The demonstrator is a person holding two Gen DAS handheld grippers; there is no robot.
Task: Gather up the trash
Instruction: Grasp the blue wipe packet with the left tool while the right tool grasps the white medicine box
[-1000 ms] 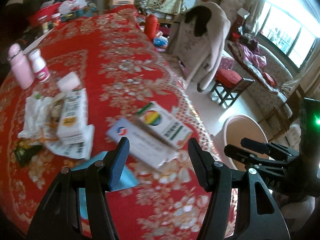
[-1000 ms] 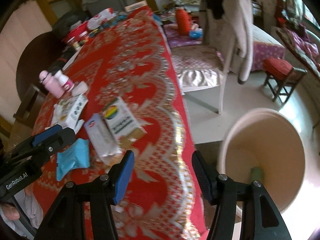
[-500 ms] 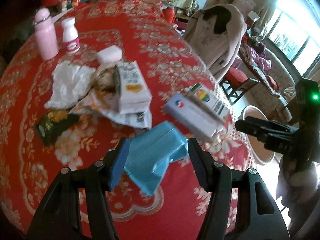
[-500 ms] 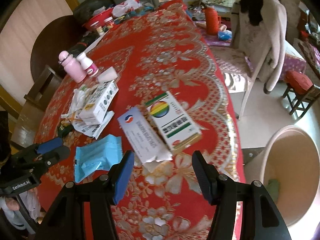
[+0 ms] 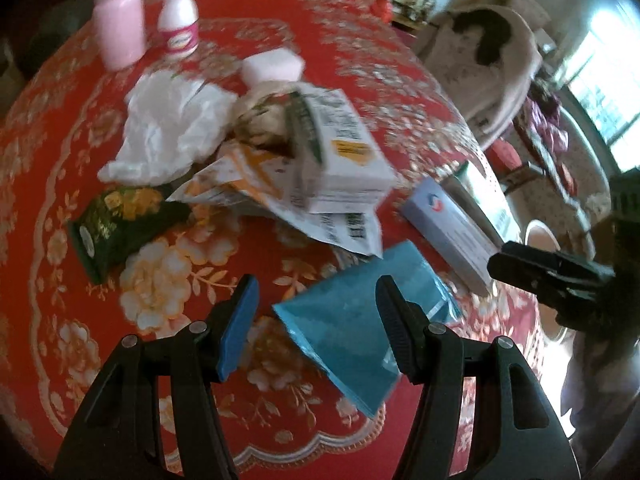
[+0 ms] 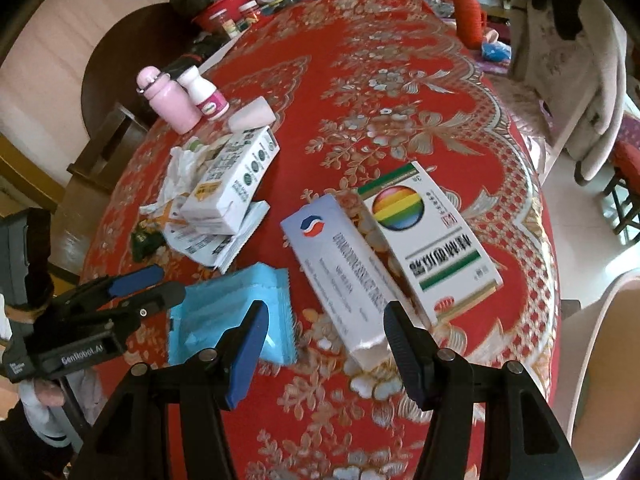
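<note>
Left gripper (image 5: 316, 316): jaws are seen apart, nothing clamped. The blue packet (image 5: 352, 320) is seen on the cloth below the gap, nearer the 3 o'clock finger and partly hidden by it; whether it is touched cannot be told.

Right gripper (image 6: 324, 328): jaws are seen apart, nothing clamped. The torn end of the grey-white box (image 6: 340, 276) is framed between the fingers; contact cannot be told. The blue packet is seen at 9 o'clock of this gap, just beside the grey-white box.

The red tablecloth (image 6: 400, 60), patterned with pale flowers, is seen under all items.

Next out, right wrist view: the rainbow box (image 6: 432, 240) is seen at 1 o'clock, lying flat, its long edge against the grey-white box. The rim of a beige bin (image 6: 600, 360) is seen at 3 o'clock, off the table edge.

Next out, left wrist view: a trash pile is noted at 12 o'clock. A white carton (image 5: 340, 148) is seen lying on a printed wrapper (image 5: 304, 208). A crumpled tissue (image 5: 168, 128) is seen at 11 o'clock, touching the pile. A dark green wrapper (image 5: 120, 224) is seen at 10 o'clock, flat on the cloth.

Farther: a pale pink block (image 5: 272, 66) is seen behind the pile. A pink bottle (image 5: 118, 20) and a small white bottle (image 5: 178, 16) are seen upright, side by side.

Farthest: a chair draped with a pale coat (image 6: 576, 60) is seen at 2 o'clock.
</note>
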